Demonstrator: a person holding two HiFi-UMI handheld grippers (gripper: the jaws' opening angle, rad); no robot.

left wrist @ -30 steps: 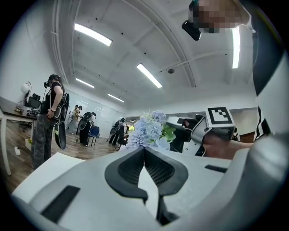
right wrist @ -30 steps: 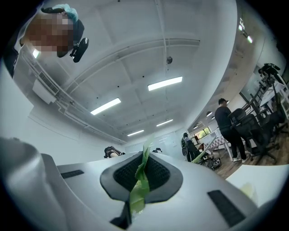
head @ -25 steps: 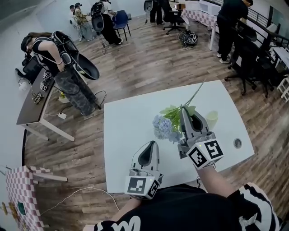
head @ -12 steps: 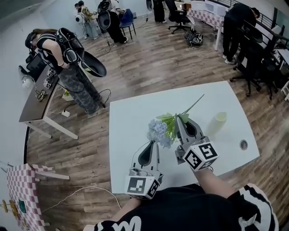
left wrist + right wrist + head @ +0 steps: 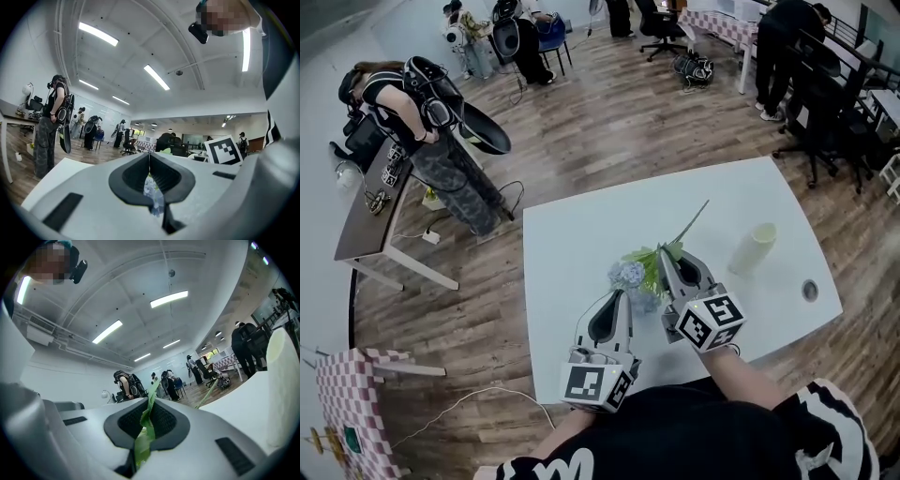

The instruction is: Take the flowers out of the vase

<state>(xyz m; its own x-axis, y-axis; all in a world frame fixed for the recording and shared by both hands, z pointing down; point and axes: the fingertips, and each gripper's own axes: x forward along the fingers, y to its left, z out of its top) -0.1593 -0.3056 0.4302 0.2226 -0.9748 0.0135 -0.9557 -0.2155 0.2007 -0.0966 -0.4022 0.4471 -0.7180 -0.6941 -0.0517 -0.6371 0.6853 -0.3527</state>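
Observation:
An artificial flower with a blue hydrangea head (image 5: 628,275), green leaves (image 5: 652,262) and a long thin stem (image 5: 694,220) lies low over the white table (image 5: 572,230). My right gripper (image 5: 662,253) is shut on its leaves; in the right gripper view a green leaf (image 5: 146,420) is pinched between the jaws. The pale yellow-green vase (image 5: 752,248) stands upright and apart to the right, seen also at the right gripper view's edge as the vase (image 5: 282,380). My left gripper (image 5: 617,295) is shut with nothing in it, its tips just short of the blue head (image 5: 153,194).
A round cable hole (image 5: 809,290) sits near the table's right front corner. Left of the table a person (image 5: 422,103) bends beside a dark desk (image 5: 370,211). More people, office chairs (image 5: 811,131) and tables stand at the back and right on the wooden floor.
My right gripper has come down and towards me with the flower, whose head now sits close to the left gripper. The vase now shows uncovered at the right. The left gripper barely shifted.

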